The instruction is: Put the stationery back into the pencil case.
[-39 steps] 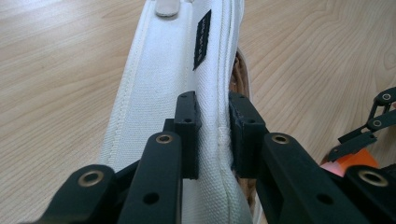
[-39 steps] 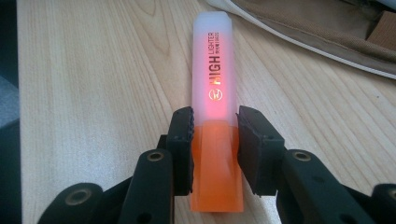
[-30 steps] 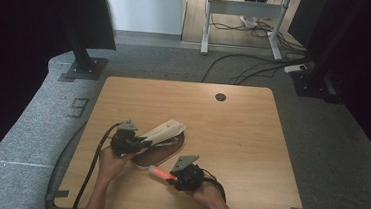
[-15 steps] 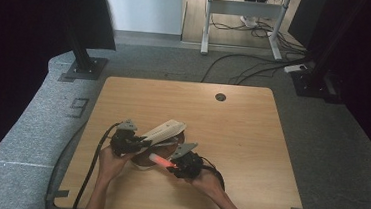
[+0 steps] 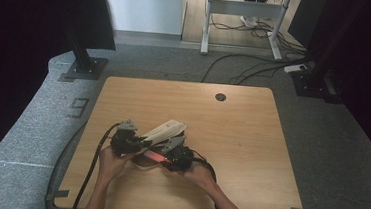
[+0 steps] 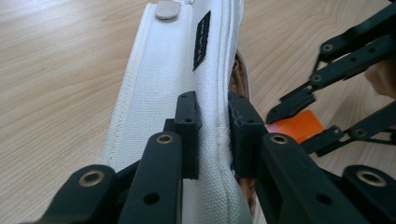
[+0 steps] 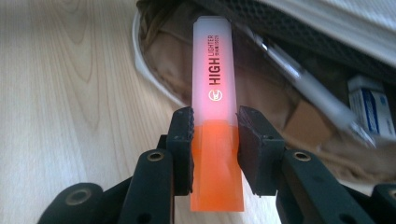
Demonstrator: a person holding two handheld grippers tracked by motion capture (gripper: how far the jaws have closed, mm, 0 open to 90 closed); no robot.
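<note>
Now we pinch the white pencil case (image 6: 187,70) lid in our left hand-held gripper (image 6: 212,135); our right hand-held gripper (image 7: 215,140) clamps an orange highlighter (image 7: 212,93) at the case's open mouth.

Highlighter (image 7: 212,93): "HIGH LIGHTER" printed lengthwise in dark letters on the pale pink barrel, a round logo below it; a smaller line beside it, too fine to read.
Case (image 6: 187,84): black tag on white fabric, lettering illegible.
Floor (image 5: 79,107): marking like a "9" left of the table (image 5: 251,140).
</note>
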